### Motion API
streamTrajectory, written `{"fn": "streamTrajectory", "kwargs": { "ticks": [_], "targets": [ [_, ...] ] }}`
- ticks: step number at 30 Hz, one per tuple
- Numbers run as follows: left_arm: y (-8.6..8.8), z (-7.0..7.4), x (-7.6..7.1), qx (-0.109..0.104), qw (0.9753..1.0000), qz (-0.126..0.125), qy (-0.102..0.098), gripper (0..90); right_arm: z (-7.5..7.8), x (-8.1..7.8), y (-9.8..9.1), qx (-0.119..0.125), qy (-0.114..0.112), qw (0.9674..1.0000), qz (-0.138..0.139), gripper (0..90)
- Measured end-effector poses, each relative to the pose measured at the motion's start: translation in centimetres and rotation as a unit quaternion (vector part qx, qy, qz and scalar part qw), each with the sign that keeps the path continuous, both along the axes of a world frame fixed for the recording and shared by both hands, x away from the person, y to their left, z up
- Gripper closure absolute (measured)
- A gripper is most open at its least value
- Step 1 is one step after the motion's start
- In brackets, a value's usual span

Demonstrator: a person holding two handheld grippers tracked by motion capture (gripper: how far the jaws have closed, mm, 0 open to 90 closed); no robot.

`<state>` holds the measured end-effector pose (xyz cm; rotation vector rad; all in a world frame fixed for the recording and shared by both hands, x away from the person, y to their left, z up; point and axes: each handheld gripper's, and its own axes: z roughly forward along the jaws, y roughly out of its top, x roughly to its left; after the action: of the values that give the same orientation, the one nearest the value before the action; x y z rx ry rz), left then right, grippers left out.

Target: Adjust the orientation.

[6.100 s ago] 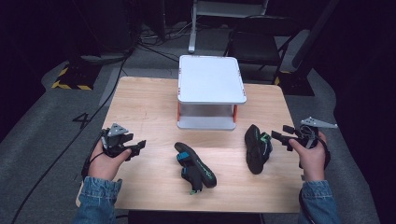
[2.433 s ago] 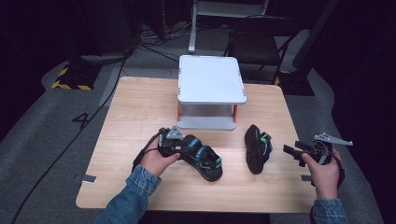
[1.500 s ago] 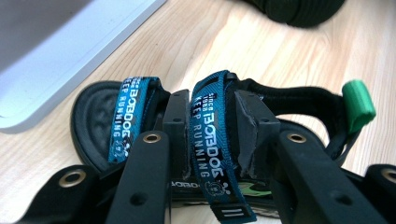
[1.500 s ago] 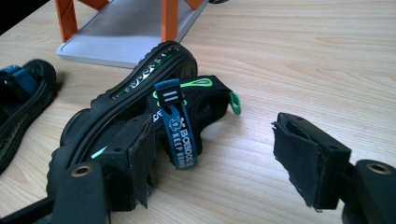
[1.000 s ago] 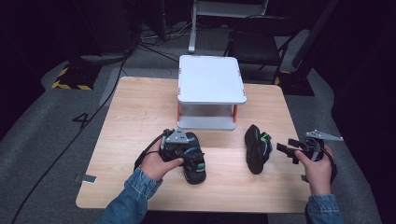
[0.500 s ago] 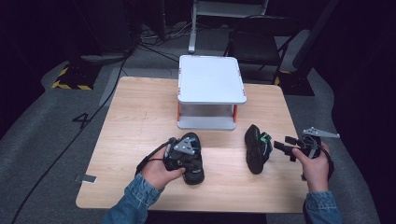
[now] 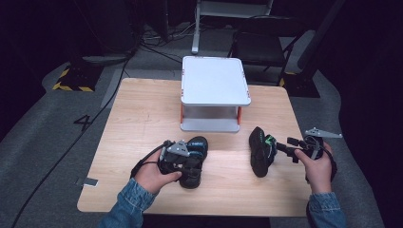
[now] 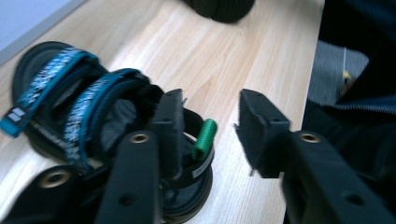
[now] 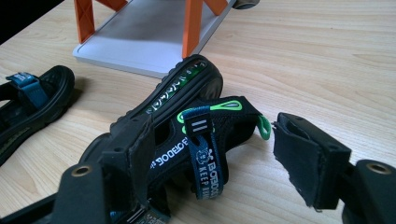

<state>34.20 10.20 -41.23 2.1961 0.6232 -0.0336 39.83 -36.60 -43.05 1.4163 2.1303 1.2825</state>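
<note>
High view: left tongs (image 7: 187,164) have just been opening, released, one jaw inside the left sandal (image 7: 194,159) turned upright mid-surface. Right tongs (image 7: 285,147) spread beside the tilted right sandal (image 7: 260,151), unclamped. Regrasp likely.

a black sandal (image 8: 93,126) is banded with speckled teal straps and a green loop; pale wood grain is shown by the tabletop (image 7: 142,114); orange legs are borne by a white stand (image 7: 215,80).
</note>
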Motion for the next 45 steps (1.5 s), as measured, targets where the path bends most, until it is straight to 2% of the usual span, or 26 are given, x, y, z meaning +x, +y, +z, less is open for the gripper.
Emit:
{"fn": "streamTrajectory", "kwargs": {
  "ticks": [2,3,4,5,6,7,8,9,10,12,14,15,16,17,18,20,22,26,28,29,30,31,32,37,41,45],
  "targets": [
    [0.5,0.4,0.2,-0.011,0.9996,0.021,-0.017,48.8,0.1,-0.1,-0.1,0.001,-0.001,1.0,-0.001,30.1],
    [0.5,0.4,0.2,-0.011,0.9996,0.021,-0.017,44.8,0.1,-0.1,-0.1,0.001,-0.001,1.0,-0.001,30.1],
    [1.3,0.8,0.5,-0.02,0.9977,0.057,-0.033,41.4,0.3,-0.3,-0.1,0.0,-0.004,1.0,0.001,30.2],
    [1.8,1.0,0.7,-0.022,0.9959,0.076,-0.043,38.6,0.5,-0.4,-0.1,0.0,-0.005,1.0,0.002,30.2],
    [1.8,1.0,0.7,-0.022,0.9959,0.076,-0.043,35.9,0.5,-0.4,-0.1,0.0,-0.005,1.0,0.002,30.2],
    [2.4,1.1,0.9,-0.016,0.9935,0.099,-0.053,35.9,0.6,-0.5,0.0,0.0,-0.004,1.0,0.003,30.2],
    [3.8,1.3,1.4,0.012,0.9858,0.152,-0.07,32.6,0.8,-0.6,0.1,-0.003,-0.003,1.0,0.009,31.5],
    [3.8,1.3,1.4,0.012,0.9858,0.152,-0.07,31.9,0.8,-0.6,0.1,-0.003,-0.003,1.0,0.009,31.5],
    [4.4,1.2,1.6,0.025,0.98,0.181,-0.078,30.9,0.8,-0.7,0.3,-0.007,-0.002,0.9999,0.013,32.8],
    [5.8,1.0,2.1,0.061,0.9689,0.222,-0.09,30.0,0.7,-0.7,0.4,-0.011,-0.004,0.9998,0.013,34.4],
    [6.7,0.9,2.4,0.072,0.9633,0.242,-0.09,29.8,0.5,-0.7,0.7,-0.017,0.005,0.9998,0.014,41.9],
    [7.1,0.8,2.5,0.072,0.9613,0.25,-0.09,29.8,0.3,-0.6,0.9,-0.016,0.002,0.9997,0.016,42.0],
    [7.8,0.6,2.8,0.068,0.958,0.265,-0.085,29.7,0.0,-0.3,1.5,-0.016,-0.003,0.9998,0.015,42.0],
    [7.8,0.6,2.8,0.068,0.958,0.265,-0.085,29.6,0.0,-0.3,1.5,-0.016,-0.003,0.9998,0.015,42.0],
    [8.4,0.4,3.0,0.069,0.956,0.274,-0.08,29.6,-0.2,0.0,2.2,-0.018,-0.005,0.9997,0.013,41.0],
    [8.6,0.3,3.1,0.069,0.9558,0.275,-0.078,29.5,-0.4,0.4,2.7,-0.025,-0.01,0.9995,0.013,41.1],
    [9.2,-0.1,3.1,0.07,0.9534,0.284,-0.072,29.5,-0.7,0.7,3.1,-0.033,-0.007,0.9993,0.014,41.7],
    [9.6,-0.4,3.0,0.072,0.9521,0.29,-0.067,29.5,-1.3,1.1,3.2,-0.036,-0.001,0.9993,0.01,46.6],
    [9.9,-0.5,2.9,0.07,0.9509,0.294,-0.068,29.5,-1.5,1.3,3.3,-0.037,0.007,0.9991,0.017,58.8],
    [10.1,-0.5,2.9,0.07,0.9506,0.295,-0.067,29.5,-1.5,1.4,3.3,-0.042,0.006,0.9989,0.021,61.4],
    [10.3,-0.5,2.8,0.07,0.9502,0.296,-0.067,29.5,-1.5,1.4,3.3,-0.041,0.005,0.999,0.018,65.2],
    [10.4,-0.6,2.8,0.069,0.95,0.297,-0.067,29.5,-1.3,1.3,3.3,-0.042,-0.002,0.999,0.018,77.5],
    [10.7,-0.6,2.7,0.067,0.9493,0.3,-0.065,29.5,-1.1,1.2,3.3,-0.054,-0.005,0.9984,0.015,79.5],
    [10.8,-0.6,2.8,0.063,0.949,0.302,-0.066,29.5,-0.8,1.0,3.3,-0.069,-0.013,0.9974,0.013,87.1],
    [10.6,-0.7,2.9,0.063,0.9511,0.296,-0.064,29.5,-0.4,0.8,3.4,-0.07,-0.028,0.997,0.014,87.4],
    [10.5,-0.6,2.9,0.063,0.9514,0.294,-0.065,29.5,0.4,0.4,4.0,-0.062,-0.063,0.9956,0.031,87.5]
  ]
}}
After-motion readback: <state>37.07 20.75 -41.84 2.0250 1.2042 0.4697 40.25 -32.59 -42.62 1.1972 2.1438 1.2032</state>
